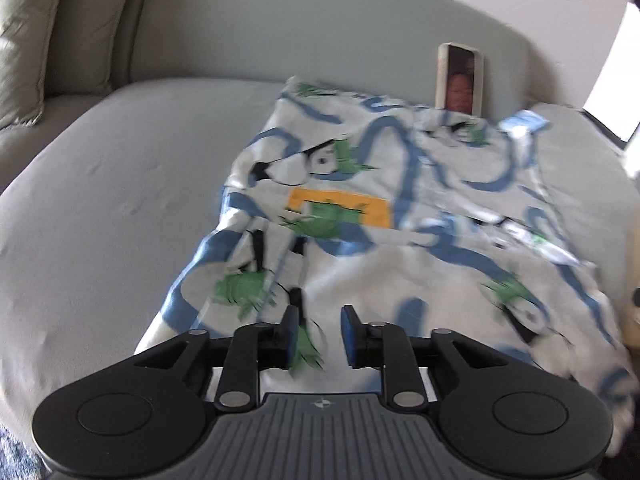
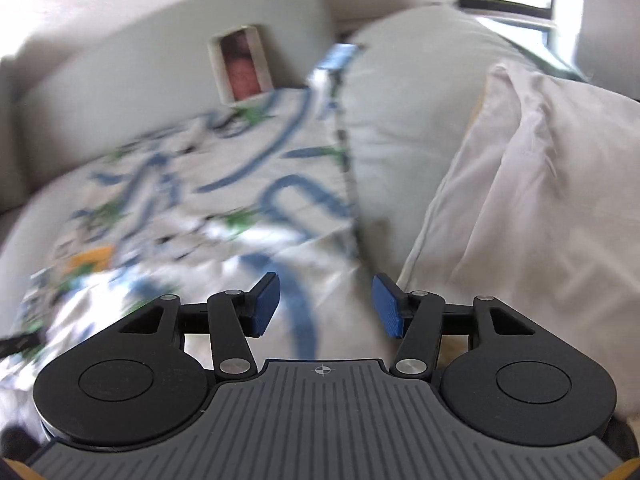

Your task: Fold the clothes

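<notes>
A white garment (image 1: 360, 208) printed with blue swirls, green shapes and a yellow patch lies spread on a grey sofa seat (image 1: 100, 200). My left gripper (image 1: 319, 334) hovers open over the garment's near edge, nothing between its blue pads. In the right wrist view the same garment (image 2: 208, 208) is blurred, lying left of a grey cushion. My right gripper (image 2: 325, 304) is open above the garment's near right edge, holding nothing.
A phone (image 1: 460, 78) leans upright against the sofa back behind the garment; it also shows in the right view as the phone (image 2: 240, 64). A grey cushion (image 2: 400, 120) and a white pillow (image 2: 540, 200) lie to the right. A beige pillow (image 1: 32, 40) sits far left.
</notes>
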`<state>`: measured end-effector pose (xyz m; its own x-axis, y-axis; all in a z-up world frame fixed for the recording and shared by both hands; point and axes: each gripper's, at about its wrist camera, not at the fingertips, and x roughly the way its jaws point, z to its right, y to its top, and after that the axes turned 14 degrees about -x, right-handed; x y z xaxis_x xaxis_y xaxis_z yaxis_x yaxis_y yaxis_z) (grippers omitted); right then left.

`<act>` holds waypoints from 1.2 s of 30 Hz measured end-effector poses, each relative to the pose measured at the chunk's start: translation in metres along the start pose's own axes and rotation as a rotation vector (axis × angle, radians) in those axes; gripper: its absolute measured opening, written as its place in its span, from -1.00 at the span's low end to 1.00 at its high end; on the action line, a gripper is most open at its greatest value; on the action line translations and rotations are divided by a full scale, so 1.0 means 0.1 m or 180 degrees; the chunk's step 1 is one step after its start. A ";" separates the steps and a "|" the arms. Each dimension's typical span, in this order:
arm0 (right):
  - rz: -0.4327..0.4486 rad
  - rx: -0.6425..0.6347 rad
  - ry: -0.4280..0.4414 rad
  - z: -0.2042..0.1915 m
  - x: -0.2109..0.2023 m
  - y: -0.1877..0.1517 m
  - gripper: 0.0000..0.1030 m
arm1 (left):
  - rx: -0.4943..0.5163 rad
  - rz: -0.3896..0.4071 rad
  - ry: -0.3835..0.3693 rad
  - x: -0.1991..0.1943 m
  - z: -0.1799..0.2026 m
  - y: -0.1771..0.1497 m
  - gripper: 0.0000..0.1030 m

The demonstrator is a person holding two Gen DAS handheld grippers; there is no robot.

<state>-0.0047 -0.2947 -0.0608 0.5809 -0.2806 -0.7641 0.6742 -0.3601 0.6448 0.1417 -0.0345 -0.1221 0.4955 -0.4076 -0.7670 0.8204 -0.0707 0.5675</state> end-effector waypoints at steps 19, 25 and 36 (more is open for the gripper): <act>-0.0590 0.0299 0.0439 0.06 -0.31 -0.59 0.13 | 0.0143 0.0053 0.0021 -0.36 0.19 -0.39 -0.28; -0.0773 0.0369 0.0395 0.03 -0.13 -0.61 0.14 | 0.0258 -0.0294 0.0204 -0.01 0.23 -0.48 -0.24; -0.0359 0.0544 0.0900 0.21 -1.06 0.10 0.27 | 0.0259 -0.0044 -0.0274 -1.17 0.17 0.24 0.02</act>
<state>-0.0693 -0.2870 0.0264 0.6266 0.0186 -0.7791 0.6692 -0.5252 0.5257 0.0989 -0.0039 -0.0137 0.4551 -0.4825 -0.7484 0.7994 -0.1490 0.5821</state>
